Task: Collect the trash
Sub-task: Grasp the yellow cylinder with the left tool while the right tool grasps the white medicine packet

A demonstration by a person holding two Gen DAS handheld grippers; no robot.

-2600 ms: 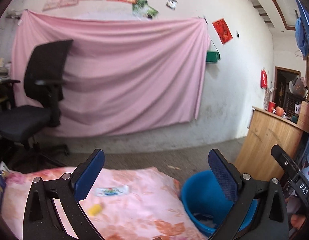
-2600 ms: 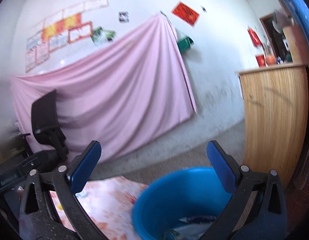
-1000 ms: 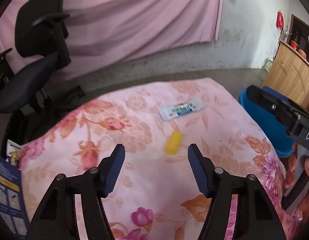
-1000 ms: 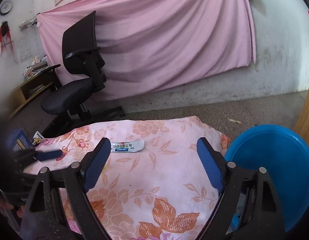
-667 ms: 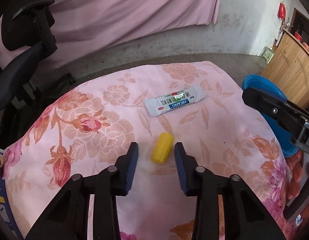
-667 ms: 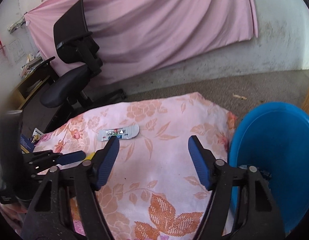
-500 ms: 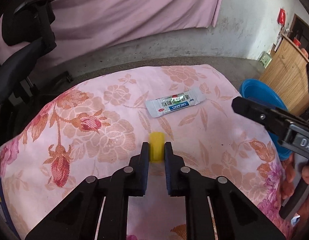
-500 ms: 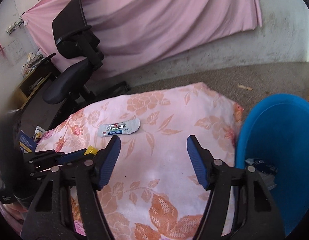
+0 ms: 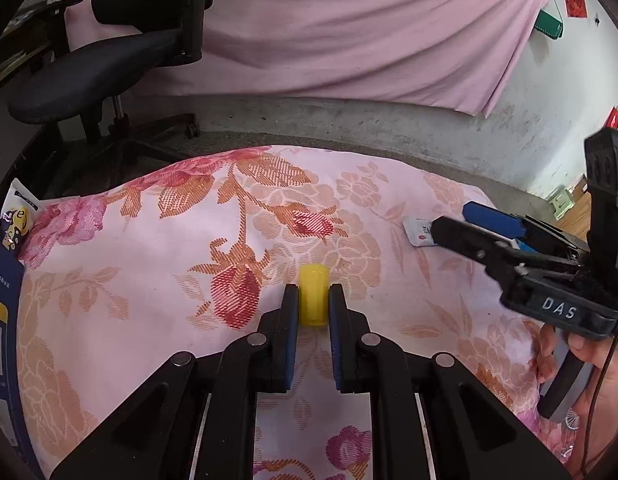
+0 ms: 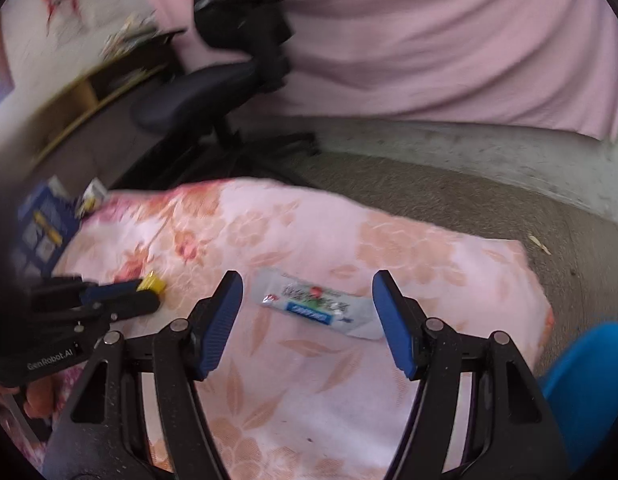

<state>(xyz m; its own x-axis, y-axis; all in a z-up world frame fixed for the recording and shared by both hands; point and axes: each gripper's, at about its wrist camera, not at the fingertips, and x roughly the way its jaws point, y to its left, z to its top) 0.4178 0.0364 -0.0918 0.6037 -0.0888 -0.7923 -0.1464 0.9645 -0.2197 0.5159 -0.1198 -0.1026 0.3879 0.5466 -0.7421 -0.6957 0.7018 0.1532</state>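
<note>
A small yellow cylinder [image 9: 313,295] lies on the pink flowered cloth [image 9: 149,248], and my left gripper [image 9: 313,294] is shut on it. The right wrist view shows the same yellow cylinder [image 10: 151,282] pinched at the left gripper's tip. A white and blue sachet [image 10: 317,304] lies flat on the cloth, and my right gripper [image 10: 309,284] stands open just in front of it, one finger to each side. In the left wrist view the sachet [image 9: 419,232] is mostly hidden behind the right gripper's fingers [image 9: 489,220]. The blue bucket [image 10: 585,384] sits at the lower right.
A black office chair [image 9: 109,52] stands beyond the cloth on the left, before a pink sheet [image 9: 349,40] hung on the wall. A dark blue box [image 9: 1,320] and a small packet [image 9: 17,216] lie at the cloth's left edge. A hand [image 9: 577,364] holds the right gripper.
My left gripper came down over the yellow cylinder and shut on it. My right gripper swung left from the bucket and lowered toward the sachet, its fingers still apart.
</note>
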